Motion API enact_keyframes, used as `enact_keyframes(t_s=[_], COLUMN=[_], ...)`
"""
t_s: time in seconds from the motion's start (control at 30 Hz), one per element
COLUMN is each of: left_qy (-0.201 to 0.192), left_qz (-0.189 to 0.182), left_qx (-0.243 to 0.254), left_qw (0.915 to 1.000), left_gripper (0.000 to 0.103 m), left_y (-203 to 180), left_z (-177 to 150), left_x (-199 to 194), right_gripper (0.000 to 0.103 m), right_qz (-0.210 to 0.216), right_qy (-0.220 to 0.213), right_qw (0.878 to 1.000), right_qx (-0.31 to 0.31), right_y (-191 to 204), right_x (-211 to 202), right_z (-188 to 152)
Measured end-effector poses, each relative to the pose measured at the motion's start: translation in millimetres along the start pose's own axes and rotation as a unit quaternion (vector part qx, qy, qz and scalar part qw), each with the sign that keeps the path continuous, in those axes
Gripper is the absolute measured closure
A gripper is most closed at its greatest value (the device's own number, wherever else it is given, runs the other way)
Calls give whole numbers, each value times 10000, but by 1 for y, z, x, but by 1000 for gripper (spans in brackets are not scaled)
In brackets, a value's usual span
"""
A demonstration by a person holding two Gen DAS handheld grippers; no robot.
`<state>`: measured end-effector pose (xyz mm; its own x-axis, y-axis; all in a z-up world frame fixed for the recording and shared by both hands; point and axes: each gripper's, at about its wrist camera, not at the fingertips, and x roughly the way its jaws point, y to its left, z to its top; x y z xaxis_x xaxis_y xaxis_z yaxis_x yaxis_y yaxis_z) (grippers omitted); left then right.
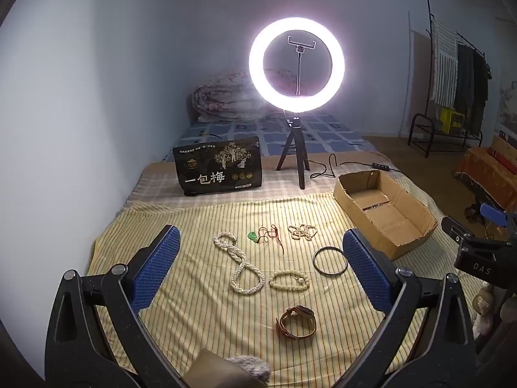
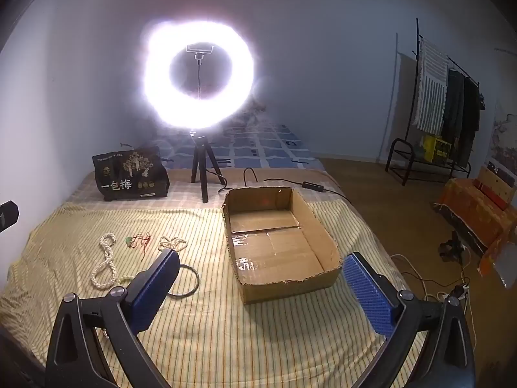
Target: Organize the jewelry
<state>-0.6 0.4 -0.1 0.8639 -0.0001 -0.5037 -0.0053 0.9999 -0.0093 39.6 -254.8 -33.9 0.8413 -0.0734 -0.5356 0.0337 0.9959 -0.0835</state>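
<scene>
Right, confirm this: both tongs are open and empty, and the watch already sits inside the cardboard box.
Not quite. The cardboard box holds no jewelry in the right wrist view; the left wrist view shows the watch lying on the striped cloth. Both tongs, left and right, are open and empty.

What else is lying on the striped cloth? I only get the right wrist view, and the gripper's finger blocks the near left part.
Observer: A brown-strapped watch lies nearest the camera on the striped cloth, outside your view.
Operator: Is anything next to that black ring?
Observer: Yes, a pale beaded bracelet lies just left of the black ring. Your finger hides most of it.
Operator: And the other gripper, is it holding something?
Observer: No, the left gripper is wide open above the jewelry with nothing between its fingers.
</scene>
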Motion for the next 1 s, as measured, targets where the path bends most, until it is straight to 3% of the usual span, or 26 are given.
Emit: enact_keyframes(t_s=[0.13,1.0], left_qy=[5,-65], left_qz=[101,104], left_qx=[198,158], left_qw=[9998,9998], left_gripper=[1,1], left_y=[-6,1], left_z=[0,8], left_x=[-1,-3], right_gripper=[0,0], right_qz=[-16,-43], right_qy=[-51,26], right_qw=[10000,10000], right_qx=[59,8], right_y=[-2,-6], right_x=[-3,-1], right_z=[-1,-3])
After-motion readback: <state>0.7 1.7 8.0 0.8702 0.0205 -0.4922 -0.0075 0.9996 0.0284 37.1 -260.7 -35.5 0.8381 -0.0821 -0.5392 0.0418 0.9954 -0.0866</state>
